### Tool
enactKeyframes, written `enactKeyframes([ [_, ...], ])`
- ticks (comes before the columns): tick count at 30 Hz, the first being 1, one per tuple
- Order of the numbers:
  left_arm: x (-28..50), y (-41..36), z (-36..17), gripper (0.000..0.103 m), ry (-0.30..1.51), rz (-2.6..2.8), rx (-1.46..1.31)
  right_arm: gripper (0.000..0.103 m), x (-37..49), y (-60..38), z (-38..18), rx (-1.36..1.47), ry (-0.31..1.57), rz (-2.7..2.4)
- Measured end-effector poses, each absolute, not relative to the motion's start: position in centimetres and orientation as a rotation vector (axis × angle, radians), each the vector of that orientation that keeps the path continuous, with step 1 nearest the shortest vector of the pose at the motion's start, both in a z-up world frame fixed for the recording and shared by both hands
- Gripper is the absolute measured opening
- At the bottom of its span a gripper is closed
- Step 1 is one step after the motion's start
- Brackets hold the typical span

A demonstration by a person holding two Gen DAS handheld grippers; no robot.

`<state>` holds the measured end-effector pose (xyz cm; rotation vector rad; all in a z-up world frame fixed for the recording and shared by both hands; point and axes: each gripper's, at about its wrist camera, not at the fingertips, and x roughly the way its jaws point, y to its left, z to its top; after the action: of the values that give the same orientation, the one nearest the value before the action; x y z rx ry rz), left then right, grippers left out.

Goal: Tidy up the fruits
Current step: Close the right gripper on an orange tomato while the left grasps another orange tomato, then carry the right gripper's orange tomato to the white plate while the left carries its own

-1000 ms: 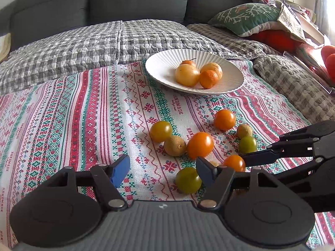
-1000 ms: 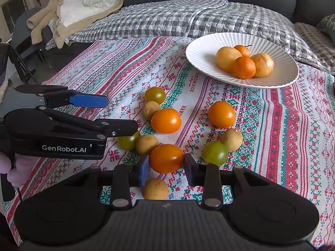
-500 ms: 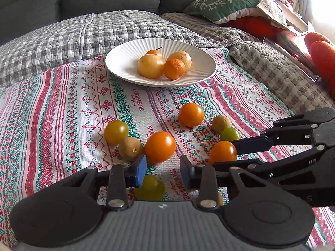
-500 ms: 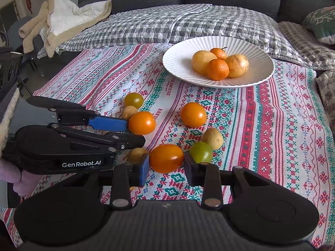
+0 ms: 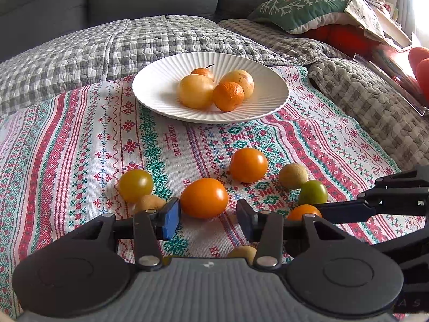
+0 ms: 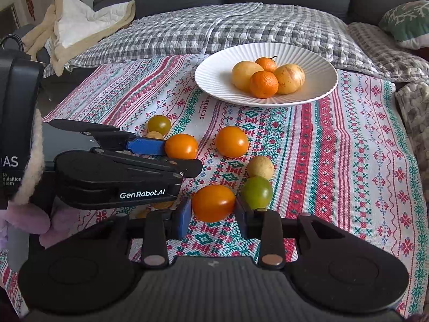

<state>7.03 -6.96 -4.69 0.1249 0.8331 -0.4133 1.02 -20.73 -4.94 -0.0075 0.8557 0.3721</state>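
My right gripper (image 6: 213, 214) is shut on an orange tomato (image 6: 213, 202) low over the patterned cloth (image 6: 335, 161); it also shows at the right of the left wrist view, right gripper (image 5: 316, 210). My left gripper (image 5: 207, 218) has its jaws opening around another orange tomato (image 5: 203, 198). The blue pad is at the tomato's side and the black pad stands clear of it. The white ribbed plate (image 5: 161, 102) behind holds two yellow fruits and two mandarins (image 5: 228, 96). From the right wrist view the left gripper (image 6: 174, 158) reaches in from the left.
Loose on the cloth lie a third orange tomato (image 5: 248, 165), a yellow-green tomato (image 5: 135, 185), a green tomato (image 6: 256, 191) and small tan fruits (image 5: 292, 175). A grey checked quilt (image 5: 107, 45) and sofa cushions lie behind. A person's hand in a fleecy cuff (image 6: 34, 161) holds the left gripper.
The left gripper moved forward past the green-yellow tomato up to the orange one. Its jaws narrowed from wide, then widened a little. The right gripper kept its tomato and shifted slightly.
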Motion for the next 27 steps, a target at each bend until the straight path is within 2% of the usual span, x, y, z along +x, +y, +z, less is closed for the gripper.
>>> enactKeyframes([
  [8, 7.7, -7.7, -4.9, 0.040, 0.831, -0.375, 0.108, 0.032, 0.9, -21.4, -5.0, 0.015, 0.854, 0.357],
  [12, 7.9, -7.7, -4.8, 0.029, 0.835, -0.352, 0.117, 0.032, 1.0, -21.5, -5.0, 0.017, 0.855, 0.351],
  [27, 7.3, -7.2, -3.7, 0.028, 0.871, -0.368, 0.096, 0.032, 0.5, -22.3, -4.1, 0.056, 0.828, 0.327],
])
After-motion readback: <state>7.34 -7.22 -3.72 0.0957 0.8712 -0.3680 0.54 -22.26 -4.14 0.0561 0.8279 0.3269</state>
